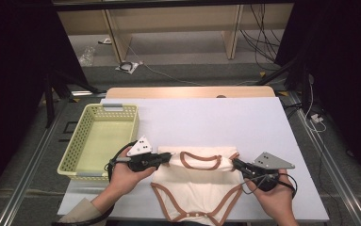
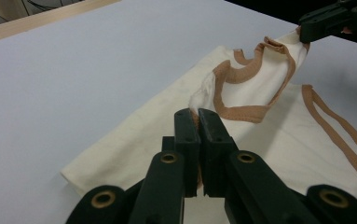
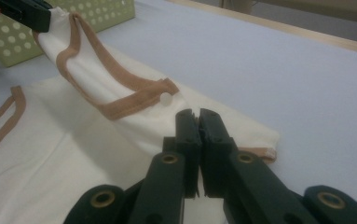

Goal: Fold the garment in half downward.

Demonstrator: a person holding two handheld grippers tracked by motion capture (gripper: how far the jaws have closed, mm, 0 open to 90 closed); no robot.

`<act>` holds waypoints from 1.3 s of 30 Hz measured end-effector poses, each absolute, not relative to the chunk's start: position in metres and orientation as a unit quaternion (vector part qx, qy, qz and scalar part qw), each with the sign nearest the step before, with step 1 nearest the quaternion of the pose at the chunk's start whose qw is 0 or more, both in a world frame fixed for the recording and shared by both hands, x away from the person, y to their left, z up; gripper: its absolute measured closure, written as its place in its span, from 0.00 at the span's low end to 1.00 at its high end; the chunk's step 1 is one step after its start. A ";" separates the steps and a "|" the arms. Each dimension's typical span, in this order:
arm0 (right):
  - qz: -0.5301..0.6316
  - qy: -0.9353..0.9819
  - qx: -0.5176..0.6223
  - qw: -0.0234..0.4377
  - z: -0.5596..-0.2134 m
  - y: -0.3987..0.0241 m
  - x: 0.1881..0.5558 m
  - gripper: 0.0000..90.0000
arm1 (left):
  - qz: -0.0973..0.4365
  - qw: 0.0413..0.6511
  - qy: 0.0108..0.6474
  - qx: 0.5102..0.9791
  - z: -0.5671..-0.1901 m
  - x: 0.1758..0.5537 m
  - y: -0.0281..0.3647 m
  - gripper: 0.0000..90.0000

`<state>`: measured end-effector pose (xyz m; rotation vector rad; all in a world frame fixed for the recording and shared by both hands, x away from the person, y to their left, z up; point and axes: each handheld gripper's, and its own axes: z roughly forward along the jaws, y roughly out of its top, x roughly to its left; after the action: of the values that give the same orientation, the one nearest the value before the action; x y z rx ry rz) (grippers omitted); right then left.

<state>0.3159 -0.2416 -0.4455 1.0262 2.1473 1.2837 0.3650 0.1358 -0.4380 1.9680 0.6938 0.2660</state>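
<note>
A cream baby bodysuit (image 1: 197, 186) with brown trim lies on the white table near its front edge, neck opening toward the far side. My left gripper (image 1: 167, 158) is shut on the bodysuit's left shoulder, and in the left gripper view (image 2: 197, 113) the jaws pinch the cloth (image 2: 260, 135) beside the brown neck band. My right gripper (image 1: 235, 163) is shut on the right shoulder. In the right gripper view (image 3: 198, 113) the jaws clamp the fabric (image 3: 73, 154) close to a white snap button (image 3: 167, 98). The shoulders are lifted slightly, the lower part rests flat.
A pale yellow perforated basket (image 1: 86, 136) stands empty on the table's left side, just beyond my left hand. The white table surface (image 1: 216, 117) stretches behind the bodysuit. Dark curtains flank the table, and cables lie on the floor beyond it.
</note>
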 end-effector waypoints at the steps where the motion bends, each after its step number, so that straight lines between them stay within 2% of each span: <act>1: 0.463 0.776 0.370 0.216 -0.446 -0.242 0.316 0.98 | 0.110 0.496 0.286 0.813 -0.438 0.365 0.136 0.96; 39: 0.450 0.798 0.348 0.198 -0.446 -0.243 0.301 0.98 | 0.092 0.479 0.273 0.829 -0.447 0.351 0.135 0.96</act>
<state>0.3008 -0.2435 -0.4465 0.9729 2.2338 1.2607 0.3509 0.1354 -0.4467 2.0239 0.6654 0.2243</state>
